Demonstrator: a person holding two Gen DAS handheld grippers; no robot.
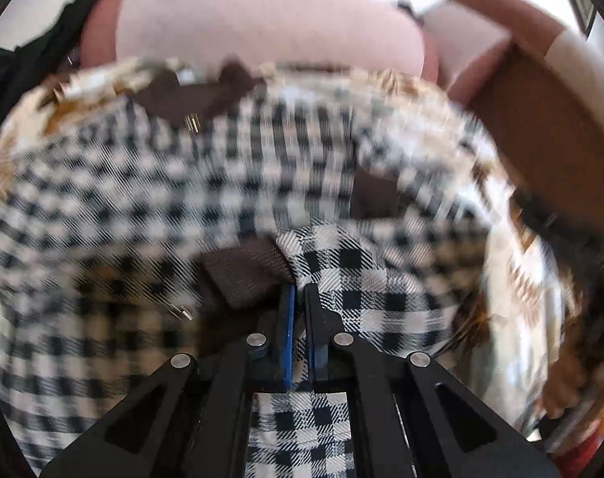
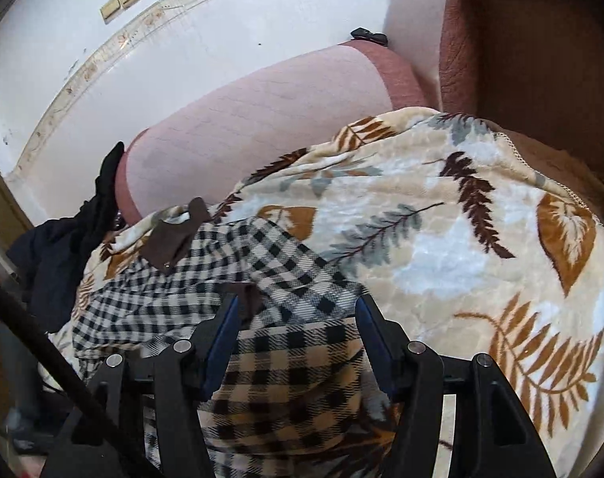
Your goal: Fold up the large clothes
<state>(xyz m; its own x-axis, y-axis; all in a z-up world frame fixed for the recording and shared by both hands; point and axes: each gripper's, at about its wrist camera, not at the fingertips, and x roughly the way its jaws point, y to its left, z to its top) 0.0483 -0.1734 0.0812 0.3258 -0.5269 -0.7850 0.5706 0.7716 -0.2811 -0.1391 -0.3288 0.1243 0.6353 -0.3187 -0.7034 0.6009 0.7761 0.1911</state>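
A black, white and tan checked garment (image 1: 174, 207) with brown trim patches lies spread over a leaf-print blanket (image 2: 441, 219). My left gripper (image 1: 299, 290) is shut on a fold of the checked cloth beside a brown ribbed cuff (image 1: 246, 275); this view is motion-blurred. In the right wrist view the same garment (image 2: 206, 279) lies bunched at the left, and my right gripper (image 2: 296, 302) is open, its fingers (image 2: 226, 318) straddling a fold of the cloth without pinching it.
A pink sofa cushion (image 2: 262, 111) and brown sofa arm (image 2: 501, 51) stand behind the blanket. Dark clothing (image 2: 59, 255) hangs off the left end. White tiled floor (image 2: 142, 40) lies beyond. A black cable (image 2: 43, 338) crosses the lower left.
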